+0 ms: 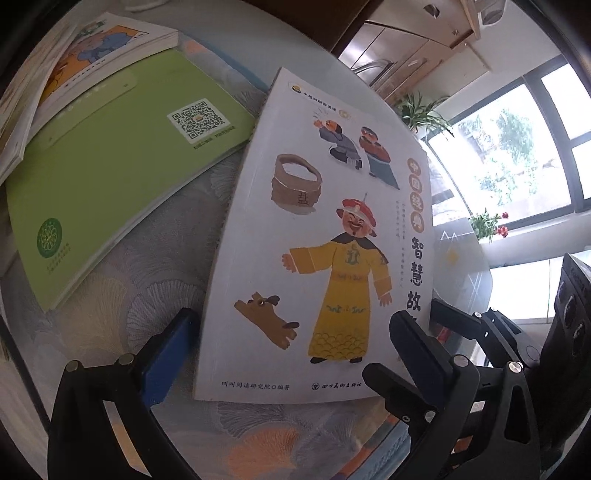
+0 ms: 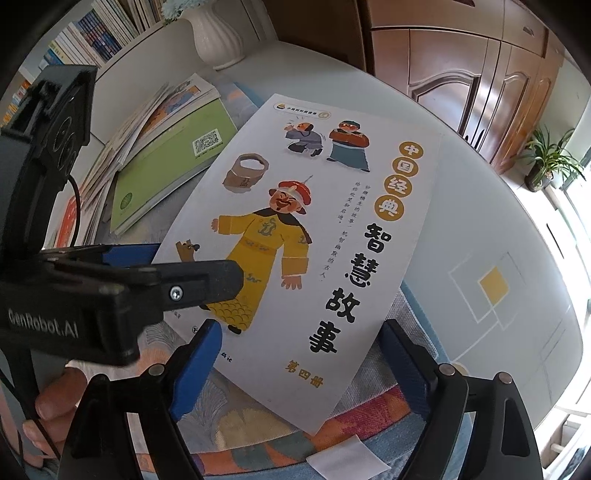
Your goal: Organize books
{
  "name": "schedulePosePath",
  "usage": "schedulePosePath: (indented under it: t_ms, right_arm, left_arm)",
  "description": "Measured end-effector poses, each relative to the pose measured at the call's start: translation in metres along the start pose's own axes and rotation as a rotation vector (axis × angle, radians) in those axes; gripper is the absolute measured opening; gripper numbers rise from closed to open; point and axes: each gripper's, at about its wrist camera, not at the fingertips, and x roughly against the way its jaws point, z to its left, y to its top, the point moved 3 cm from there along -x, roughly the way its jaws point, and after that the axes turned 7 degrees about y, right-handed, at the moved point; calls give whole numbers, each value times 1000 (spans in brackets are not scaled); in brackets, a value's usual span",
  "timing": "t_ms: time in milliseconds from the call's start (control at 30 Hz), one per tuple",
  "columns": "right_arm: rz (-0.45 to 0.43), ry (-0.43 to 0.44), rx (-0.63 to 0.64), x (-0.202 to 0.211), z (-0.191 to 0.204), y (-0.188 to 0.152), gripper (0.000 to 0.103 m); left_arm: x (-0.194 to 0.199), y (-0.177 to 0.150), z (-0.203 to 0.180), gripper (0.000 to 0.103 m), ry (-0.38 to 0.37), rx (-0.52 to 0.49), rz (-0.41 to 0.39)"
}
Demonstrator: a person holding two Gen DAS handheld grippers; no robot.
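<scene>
A white picture book [image 1: 314,240] [image 2: 332,229] with a yellow-robed figure on its cover lies face up on the patterned tablecloth [image 1: 155,288]. My left gripper [image 1: 293,317] stands open over its near end. The blue-padded finger [image 1: 170,350] is just off the book's left edge, and the black finger [image 1: 413,339] is above the cover. In the right wrist view the left gripper [image 2: 192,273] reaches in from the left. My right gripper [image 2: 299,328] is open, with the book's near edge between its pads, which do not press on it.
A green book [image 1: 110,177] [image 2: 173,162] lies beyond on a loose pile of books [image 1: 103,48]. A white vase [image 2: 218,33] and a bookshelf [image 2: 92,37] stand at the back, wooden cabinets [image 2: 461,74] at the right. A hand [image 2: 55,413] holds the left gripper.
</scene>
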Motion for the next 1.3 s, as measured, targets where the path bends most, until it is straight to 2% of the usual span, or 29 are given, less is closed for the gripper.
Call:
schedulePosePath:
  t_ms: [200,300,433,533,700,767,867,933,967,1000,1067,1133,1200,1233,1300]
  right_arm:
    - [-2,9,-10,0,-1,1,87]
    - [-5,8,-9,0,-1,0,87]
    - [-9,8,-10,0,0,0,87]
    - [-13,17,-20,0,-1,-1,87]
    - [-39,54,-48,4,-7,-1,86]
    - [-60,68,-65,7,-10,-1,82]
    - [-80,49,-72,11,-13,-3,68]
    - [-94,50,-97,14,-17,-4,58]
    - [-100,53,-109,15,-19,-5,56]
    - [-103,55,-121,16,-21,-5,55]
    - [-107,60,-132,18,-22,-5,55]
    - [-113,53,-137,20,-24,-6,55]
    - [-112,67,-151,19,-26,-6,55]
    - [-114,66,-153,19,-26,-6,55]
    - [-112,55,-145,17,-23,-5,56]
  left_arm:
    - [5,5,28,102,-172,171,19]
    - [4,6,32,102,-195,176,23]
    - [3,3,18,102,-100,96,12]
    - [-1,1,2,102,-9,-4,8]
    - [-3,-4,-18,102,80,-125,-64]
    - [-4,-2,-21,102,92,-125,-99]
    - [-5,2,-24,102,91,-131,-94]
    - [1,4,-22,91,58,-105,-127]
    - [6,5,-16,89,30,-85,-151]
    - [8,6,-14,83,-1,-68,-167]
    - [17,4,-1,71,-103,-11,-201]
    - [21,5,9,53,-144,20,-206]
    - [19,8,18,44,-179,48,-189]
    - [16,10,22,36,-185,63,-182]
    - [15,11,26,33,-216,86,-177]
